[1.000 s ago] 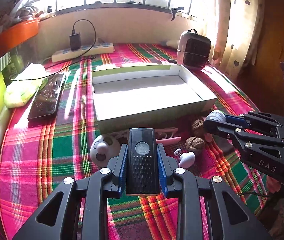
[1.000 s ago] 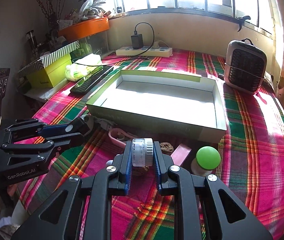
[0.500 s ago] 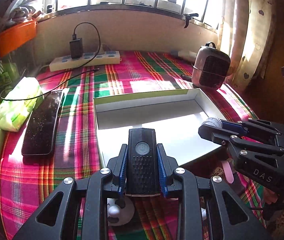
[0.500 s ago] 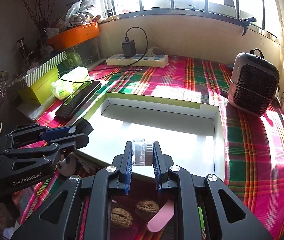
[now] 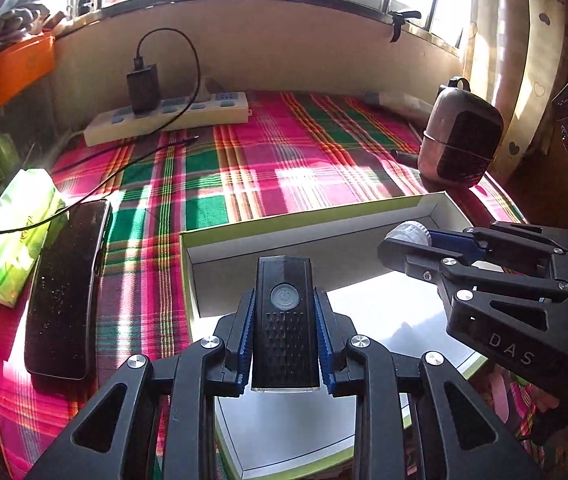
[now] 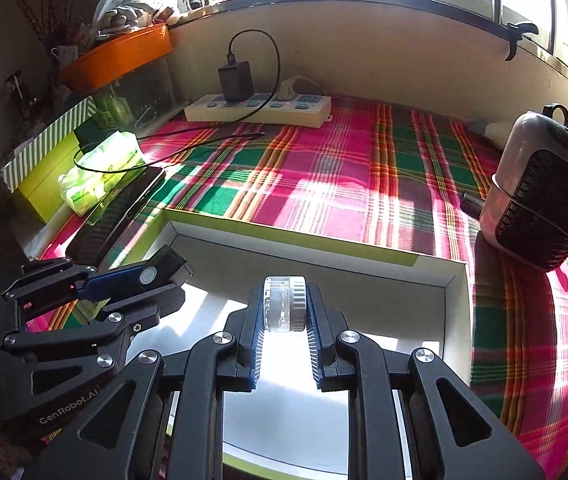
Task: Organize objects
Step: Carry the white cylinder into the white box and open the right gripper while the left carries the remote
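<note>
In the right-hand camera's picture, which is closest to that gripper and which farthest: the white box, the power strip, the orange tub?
From the right gripper:
1. White box, directly beneath it.
2. Power strip, by the back wall.
3. Orange tub, up in the far left corner.

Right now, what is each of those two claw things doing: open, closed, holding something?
Left gripper: closed on a black device with a power button.
Right gripper: closed on a small clear jar with a white ribbed cap.
</note>
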Motion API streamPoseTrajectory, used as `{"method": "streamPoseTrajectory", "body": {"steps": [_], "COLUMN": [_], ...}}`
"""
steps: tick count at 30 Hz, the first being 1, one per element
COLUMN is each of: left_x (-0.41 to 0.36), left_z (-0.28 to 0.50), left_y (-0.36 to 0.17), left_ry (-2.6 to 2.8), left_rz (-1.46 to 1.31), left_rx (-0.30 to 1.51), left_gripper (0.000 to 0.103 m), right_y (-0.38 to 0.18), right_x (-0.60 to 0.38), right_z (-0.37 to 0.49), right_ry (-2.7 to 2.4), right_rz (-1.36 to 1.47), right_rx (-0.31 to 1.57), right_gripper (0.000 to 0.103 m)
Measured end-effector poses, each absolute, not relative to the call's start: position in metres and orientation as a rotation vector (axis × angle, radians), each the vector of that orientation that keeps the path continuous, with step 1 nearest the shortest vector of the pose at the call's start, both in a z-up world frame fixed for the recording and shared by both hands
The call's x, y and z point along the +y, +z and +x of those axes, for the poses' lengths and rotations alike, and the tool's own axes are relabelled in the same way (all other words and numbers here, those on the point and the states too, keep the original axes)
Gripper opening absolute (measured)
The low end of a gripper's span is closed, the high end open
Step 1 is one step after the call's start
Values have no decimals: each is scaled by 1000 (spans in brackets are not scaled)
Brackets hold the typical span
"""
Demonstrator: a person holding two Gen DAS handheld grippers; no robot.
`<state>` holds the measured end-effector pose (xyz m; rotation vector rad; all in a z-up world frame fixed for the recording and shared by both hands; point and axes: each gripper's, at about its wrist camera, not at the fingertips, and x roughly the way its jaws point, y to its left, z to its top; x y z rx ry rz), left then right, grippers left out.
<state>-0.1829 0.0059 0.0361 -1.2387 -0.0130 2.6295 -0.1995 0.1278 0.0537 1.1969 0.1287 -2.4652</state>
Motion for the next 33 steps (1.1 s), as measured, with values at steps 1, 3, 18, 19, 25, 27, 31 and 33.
{"method": "streamPoseTrajectory", "body": {"steps": [1,3,18,19,25,27,31,33], "left_x": [6,6,3,3,4,4,4,3], "left_z": [-186,-192,-215,-215,-216,-217,-217,-217], "left_y": [35,32,19,19,19,19,19,19], "left_ry": [2632,2628,2624,2625,2630,2630,2627,2625], "left_rz": [-1243,-1253,-1277,-1275,-1268,-1266,-1267,-1268], "left_rx": [-14,-18,-31,-30,-13,-13,-12,-16], "left_gripper": [25,25,25,25,25,25,25,25], "right_y": [53,51,31,31,28,27,27,27], "right_x": [127,125,113,113,114,116,115,114], "right_z": [-202,-208,-232,-233,-236,-238,-239,-239], "right_ry": [-2469,-2461,-2449,-2448,-2456,-2454,-2468,-2472], "right_rz": [1199,1209,1280,1281,1320,1327,1335,1337], "right_rx": [136,145,160,160,148,131,144,150], "right_gripper": [20,20,20,20,20,20,20,20]}}
